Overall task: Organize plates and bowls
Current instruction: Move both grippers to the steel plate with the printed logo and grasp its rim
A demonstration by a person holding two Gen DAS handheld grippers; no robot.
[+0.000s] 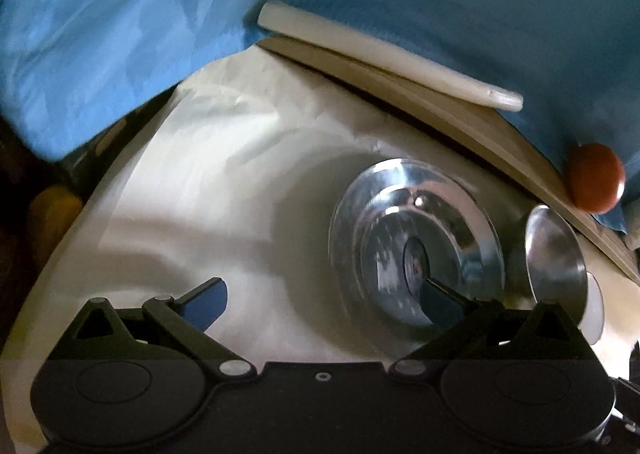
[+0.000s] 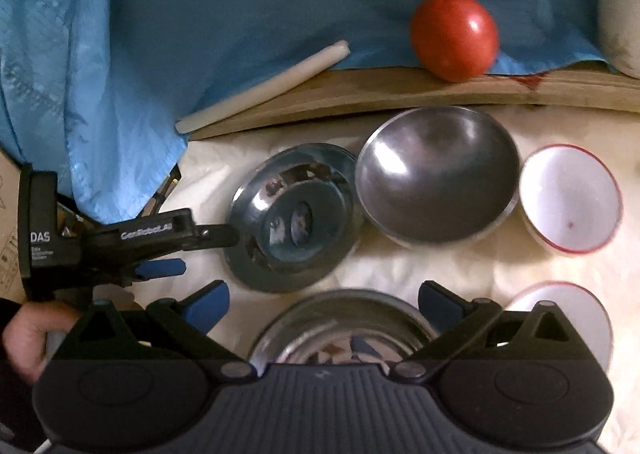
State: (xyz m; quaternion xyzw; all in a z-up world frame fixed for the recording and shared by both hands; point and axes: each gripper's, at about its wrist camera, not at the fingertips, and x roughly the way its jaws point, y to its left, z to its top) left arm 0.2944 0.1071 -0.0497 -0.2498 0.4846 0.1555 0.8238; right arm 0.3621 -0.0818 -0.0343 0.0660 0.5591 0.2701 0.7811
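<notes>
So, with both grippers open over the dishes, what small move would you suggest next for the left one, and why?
Probably ease the left gripper forward so its open jaws straddle the rim of the steel plate, then close. Its fingers sit at the plate's left edge, nothing is held, and the plate lies apart from the steel bowl beside it.

Two steel plates (image 2: pixel 296 218), one steel bowl (image 2: pixel 438 178), two white bowls (image 2: pixel 570 200), one tomato (image 2: pixel 454 36).

Occlusions, right wrist view
Glass bowl (image 2: pixel 340 328) half hidden behind gripper body; lower white bowl (image 2: pixel 576 302) partly covered; grey container (image 2: pixel 620 14) cut by edge.
</notes>
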